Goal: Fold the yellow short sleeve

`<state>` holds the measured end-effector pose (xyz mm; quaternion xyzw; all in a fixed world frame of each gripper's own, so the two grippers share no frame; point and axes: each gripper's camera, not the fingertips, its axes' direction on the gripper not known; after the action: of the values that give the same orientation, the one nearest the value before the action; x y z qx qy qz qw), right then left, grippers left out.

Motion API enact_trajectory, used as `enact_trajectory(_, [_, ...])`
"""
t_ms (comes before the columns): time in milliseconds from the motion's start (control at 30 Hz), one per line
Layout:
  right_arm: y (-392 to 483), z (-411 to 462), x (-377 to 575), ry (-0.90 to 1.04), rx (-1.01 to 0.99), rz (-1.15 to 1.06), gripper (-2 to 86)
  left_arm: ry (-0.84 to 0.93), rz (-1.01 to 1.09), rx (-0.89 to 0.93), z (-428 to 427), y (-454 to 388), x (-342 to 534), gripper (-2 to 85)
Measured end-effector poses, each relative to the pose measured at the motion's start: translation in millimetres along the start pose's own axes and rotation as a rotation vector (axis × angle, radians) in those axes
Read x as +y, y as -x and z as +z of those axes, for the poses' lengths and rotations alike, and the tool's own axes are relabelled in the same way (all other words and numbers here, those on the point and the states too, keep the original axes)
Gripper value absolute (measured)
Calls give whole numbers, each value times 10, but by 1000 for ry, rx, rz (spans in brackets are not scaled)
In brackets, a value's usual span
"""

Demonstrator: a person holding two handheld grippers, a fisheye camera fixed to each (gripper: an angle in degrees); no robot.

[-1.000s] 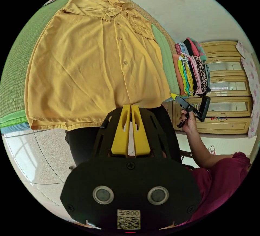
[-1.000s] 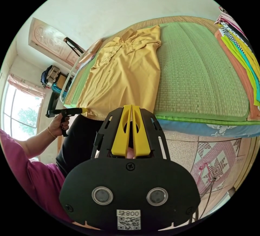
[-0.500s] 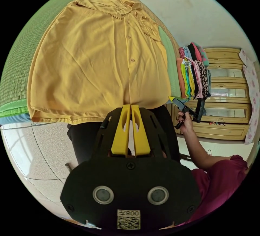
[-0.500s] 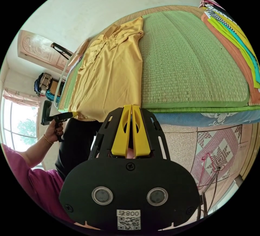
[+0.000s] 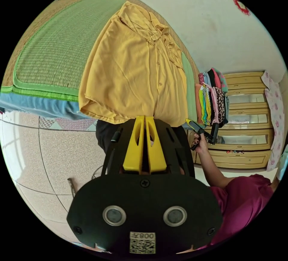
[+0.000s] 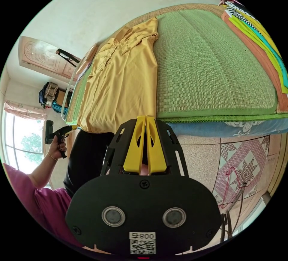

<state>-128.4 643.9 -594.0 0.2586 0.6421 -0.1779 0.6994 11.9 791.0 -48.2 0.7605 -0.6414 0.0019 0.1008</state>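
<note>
Yellow shirt (image 5: 135, 69) hem clamped in both tongs, left gripper (image 5: 145, 117), right gripper (image 6: 145, 117), bare green mat (image 6: 210, 69) beside right tongs

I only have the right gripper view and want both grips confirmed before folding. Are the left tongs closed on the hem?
Observer: Yes. In the left gripper view, the left tongs are shut on the hem of the yellow shirt.
Operator: Which side faces up?
Observer: The button row faces up.
Operator: What is behind my right hand?
Observer: A wooden cabinet with glass doors stands beyond the right tongs.
</note>
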Motion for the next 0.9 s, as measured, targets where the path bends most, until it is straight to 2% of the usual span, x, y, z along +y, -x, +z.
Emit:
enact_trajectory(133, [60, -20, 12, 2, 9, -10, 0, -96, -49, -73, -343, 276, 98, 12])
enact_trajectory(300, [46, 21, 39, 5, 0, 8, 1, -133, -106, -181, -578, 579, 263, 34])
enact_trajectory(467, [64, 59, 35, 9, 3, 10, 1, -146, -173, -164, -615, 892, 273, 64])
enact_trajectory(733, [117, 48, 31, 25, 7, -11, 3, -168, -225, -117, -719, 1231, 399, 52])
enact_trajectory(900, [115, -232, 87, -63, 52, -6, 21, -194, -190, -70, -841, 1310, 459, 80])
